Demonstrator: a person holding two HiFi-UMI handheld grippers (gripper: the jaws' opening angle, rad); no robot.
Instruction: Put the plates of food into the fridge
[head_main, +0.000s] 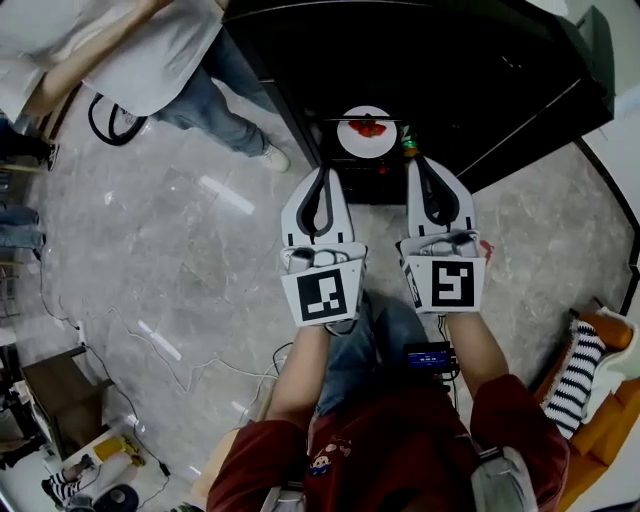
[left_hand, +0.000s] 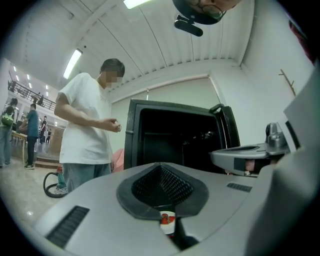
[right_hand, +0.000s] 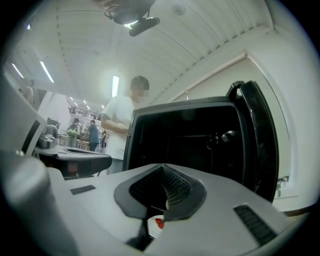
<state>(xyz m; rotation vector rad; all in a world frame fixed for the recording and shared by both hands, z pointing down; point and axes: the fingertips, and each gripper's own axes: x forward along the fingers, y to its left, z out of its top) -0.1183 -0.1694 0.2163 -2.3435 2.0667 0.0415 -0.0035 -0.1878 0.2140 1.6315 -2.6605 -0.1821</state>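
A white plate (head_main: 367, 132) with red food lies inside the open black fridge (head_main: 480, 70), just past my two grippers and below them. My left gripper (head_main: 320, 175) and right gripper (head_main: 428, 162) are held side by side and level, pointing at the fridge opening, both shut with nothing between the jaws. In the left gripper view the shut gripper (left_hand: 161, 167) fills the lower half, and a sliver of the plate (left_hand: 167, 219) shows under it. The right gripper view shows the same: shut gripper (right_hand: 162, 169), plate (right_hand: 156, 221) beneath, and the dark fridge interior (right_hand: 190, 140) ahead.
A person (head_main: 150, 50) in a white T-shirt and jeans stands left of the fridge. The fridge door (right_hand: 260, 140) hangs open at the right. A green bottle (head_main: 408, 145) stands beside the plate. An orange chair (head_main: 600, 400) with striped cloth is at the lower right. Cables lie on the marble floor (head_main: 150, 300).
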